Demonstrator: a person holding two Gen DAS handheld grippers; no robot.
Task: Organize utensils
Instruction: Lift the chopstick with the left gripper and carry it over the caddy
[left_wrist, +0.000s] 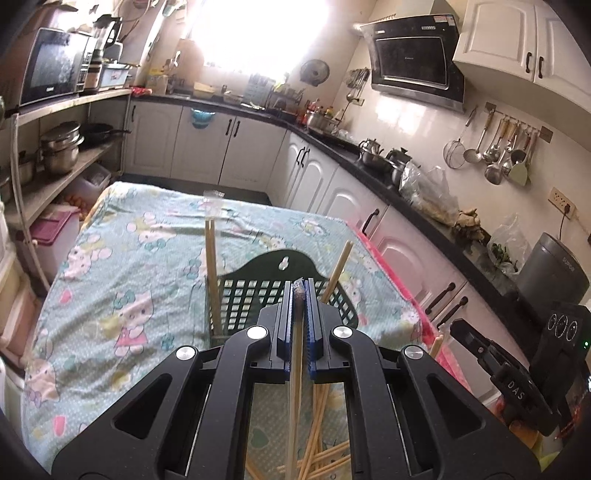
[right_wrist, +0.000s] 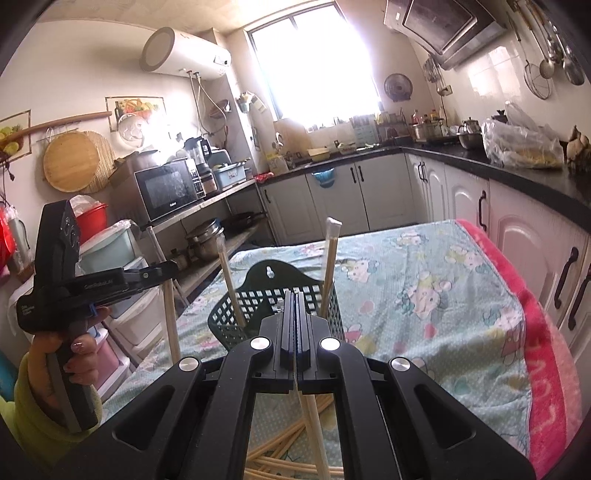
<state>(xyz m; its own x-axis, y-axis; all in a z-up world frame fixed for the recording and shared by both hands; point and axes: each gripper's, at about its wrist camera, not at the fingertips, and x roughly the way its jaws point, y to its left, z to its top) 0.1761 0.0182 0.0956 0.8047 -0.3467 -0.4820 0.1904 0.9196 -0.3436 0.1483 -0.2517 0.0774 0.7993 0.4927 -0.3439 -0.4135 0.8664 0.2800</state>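
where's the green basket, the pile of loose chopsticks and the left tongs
dark green plastic lattice basket (right_wrist: 255, 301): right wrist view, back lattice wall
loose pale wooden chopsticks (right_wrist: 280, 456): right wrist view, middle of pile
left tongs (left_wrist: 300, 295): left wrist view, between fingertips

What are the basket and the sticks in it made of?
The dark green basket looks like moulded plastic: smooth, with a grid of square holes. The chopsticks look like pale bamboo or wood, matte and tan. Some seem to wear clear wrappers at their tips.

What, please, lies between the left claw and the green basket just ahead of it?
Nothing: in the left wrist view the left claw, shut on a chopstick, hangs right before the basket, with only patterned cloth around.
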